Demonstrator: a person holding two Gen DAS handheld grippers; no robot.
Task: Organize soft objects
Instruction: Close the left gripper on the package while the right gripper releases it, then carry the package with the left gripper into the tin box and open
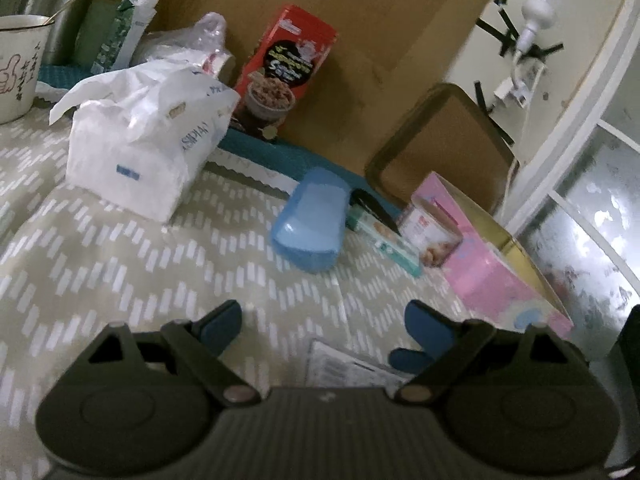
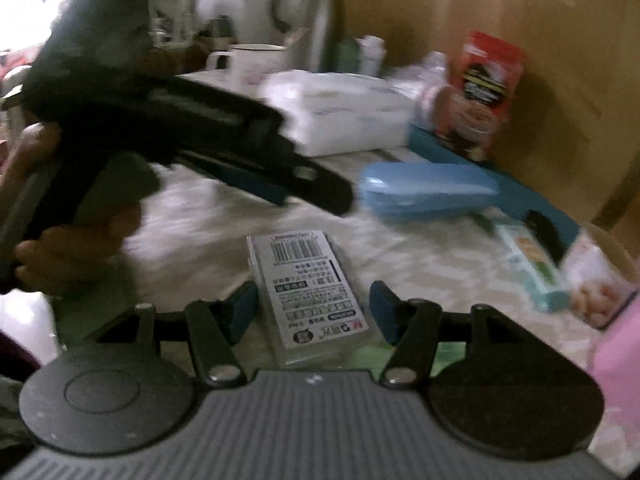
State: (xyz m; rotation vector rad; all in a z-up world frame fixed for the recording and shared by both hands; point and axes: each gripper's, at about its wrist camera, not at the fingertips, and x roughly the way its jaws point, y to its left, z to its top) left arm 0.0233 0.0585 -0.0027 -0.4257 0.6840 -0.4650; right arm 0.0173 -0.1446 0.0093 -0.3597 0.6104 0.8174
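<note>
A white tissue pack in torn plastic wrap lies on the patterned tablecloth, far left of my left gripper, which is open and empty above the cloth. In the right wrist view the tissue pack is blurred at the back. My right gripper is open, its fingers on either side of a small clear packet with a barcode label; contact cannot be told. The packet's edge also shows in the left wrist view. The left gripper reaches across the right wrist view.
A blue plastic case, a teal carton, a small can and a pink box lie at right. A red cereal box, a white mug and a milk carton stand at the back.
</note>
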